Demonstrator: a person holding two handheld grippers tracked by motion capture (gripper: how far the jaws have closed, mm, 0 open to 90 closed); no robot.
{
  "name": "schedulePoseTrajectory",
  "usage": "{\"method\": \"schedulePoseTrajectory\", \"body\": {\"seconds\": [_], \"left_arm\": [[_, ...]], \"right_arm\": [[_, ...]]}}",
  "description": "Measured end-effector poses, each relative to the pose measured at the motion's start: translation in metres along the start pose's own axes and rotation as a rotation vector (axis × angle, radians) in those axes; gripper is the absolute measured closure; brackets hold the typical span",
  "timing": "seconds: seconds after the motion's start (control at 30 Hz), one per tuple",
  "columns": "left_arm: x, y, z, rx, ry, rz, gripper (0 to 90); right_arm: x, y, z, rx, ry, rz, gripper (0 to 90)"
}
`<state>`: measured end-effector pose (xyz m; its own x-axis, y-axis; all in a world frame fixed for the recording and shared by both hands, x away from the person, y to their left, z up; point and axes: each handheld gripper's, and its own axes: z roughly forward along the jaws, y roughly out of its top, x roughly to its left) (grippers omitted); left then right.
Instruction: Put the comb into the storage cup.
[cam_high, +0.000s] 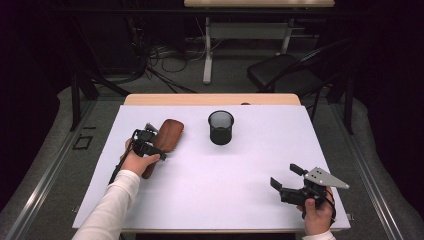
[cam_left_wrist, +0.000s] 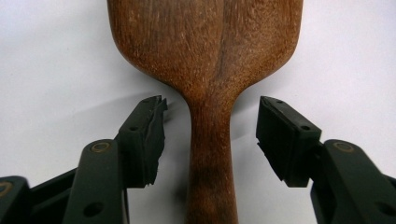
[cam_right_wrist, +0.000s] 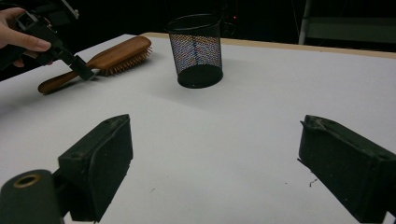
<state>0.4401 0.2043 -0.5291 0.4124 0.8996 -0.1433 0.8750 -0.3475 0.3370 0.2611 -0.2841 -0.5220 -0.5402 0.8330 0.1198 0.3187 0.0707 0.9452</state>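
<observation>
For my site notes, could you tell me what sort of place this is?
Probably a lab or recording workspace, not a home: a white-covered table in a dark room, loose cables on the floor, and another desk and a black chair behind.

One wooden hairbrush (cam_high: 166, 136), one black mesh cup (cam_high: 221, 127), two grippers.
</observation>
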Motion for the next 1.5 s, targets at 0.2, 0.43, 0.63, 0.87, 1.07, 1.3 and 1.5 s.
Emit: {"method": "schedulePoseTrajectory", "body": {"seconds": [0.2,0.43,0.63,0.87,1.07,1.3,1.5], "left_arm": [[-0.0004,0.0005,0.0013,0.000,0.015,0.006,43.7],[-0.0012,-0.0004,0.0018,-0.002,0.027,-0.005,48.1],[-0.0031,-0.0014,0.0017,0.001,0.049,0.007,54.1],[-0.0043,-0.0016,0.0015,0.006,0.065,0.006,59.6],[-0.0066,-0.0020,0.0018,-0.001,0.067,-0.006,64.6],[-0.0079,-0.0021,0.0019,0.001,0.073,-0.002,70.4],[-0.0093,-0.0025,0.0019,0.000,0.072,-0.022,71.6]], "right_arm": [[-0.0003,-0.0002,0.0002,-0.002,0.001,0.000,9.7],[0.0002,-0.0005,0.0007,-0.003,0.002,0.009,9.9],[-0.0006,-0.0005,0.0007,-0.003,0.001,0.003,10.2],[-0.0012,-0.0007,0.0008,0.000,0.002,0.002,10.8],[-0.0012,-0.0009,0.0007,0.002,0.002,0.010,11.0],[-0.0019,-0.0008,0.0008,0.006,0.000,0.002,11.1],[-0.0021,-0.0012,0.0013,0.006,-0.001,0.001,11.0]]}}
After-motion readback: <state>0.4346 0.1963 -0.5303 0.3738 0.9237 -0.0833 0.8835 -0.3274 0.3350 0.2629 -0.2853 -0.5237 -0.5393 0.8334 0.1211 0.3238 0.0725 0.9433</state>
